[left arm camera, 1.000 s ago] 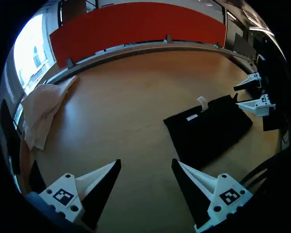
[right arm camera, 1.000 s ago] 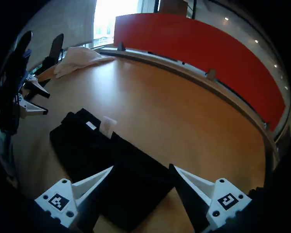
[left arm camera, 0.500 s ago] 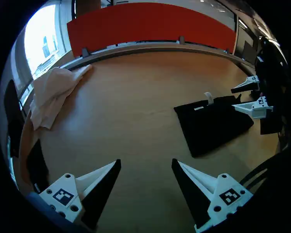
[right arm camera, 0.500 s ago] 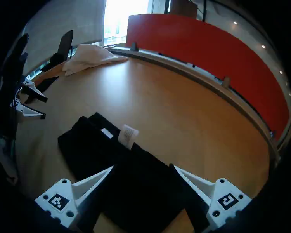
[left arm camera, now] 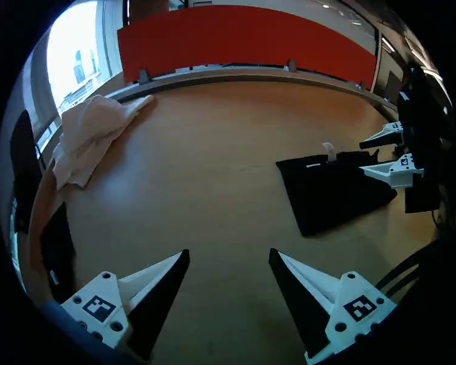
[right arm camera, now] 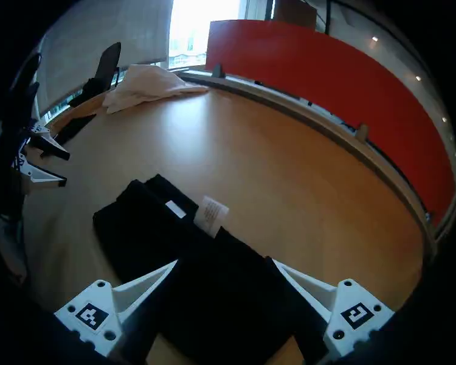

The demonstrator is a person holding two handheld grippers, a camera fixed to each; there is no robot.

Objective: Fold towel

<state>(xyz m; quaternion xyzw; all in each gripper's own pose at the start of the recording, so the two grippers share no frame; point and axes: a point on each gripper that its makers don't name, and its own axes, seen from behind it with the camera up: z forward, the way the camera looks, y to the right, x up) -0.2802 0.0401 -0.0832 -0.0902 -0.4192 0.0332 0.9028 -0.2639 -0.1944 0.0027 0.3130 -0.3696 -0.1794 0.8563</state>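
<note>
Towel [right arm camera: 149,228] flat beneath right gripper [right arm camera: 222,261], jaws wide apart

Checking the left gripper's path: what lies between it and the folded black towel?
Just bare light wooden tabletop between the left gripper and the folded black towel, per the left gripper view.

Left gripper [left arm camera: 228,283]: fingers spread wide, nothing between them, bare wood of the tabletop [left arm camera: 216,176] underneath. Black towel [left arm camera: 331,191] lies flat and folded near the tabletop's right edge, with a white tag [left arm camera: 329,150] sticking up at its far side. Right gripper [left arm camera: 362,159] sits at the towel's right end, fingers apart; can't tell whether it touches the towel. Beige cloth [left arm camera: 88,137] is bunched at the far-left corner, well apart from the towel. Red panel [left arm camera: 246,36] runs along the far edge. Bright window [left arm camera: 76,61] is beyond the left edge.
</note>
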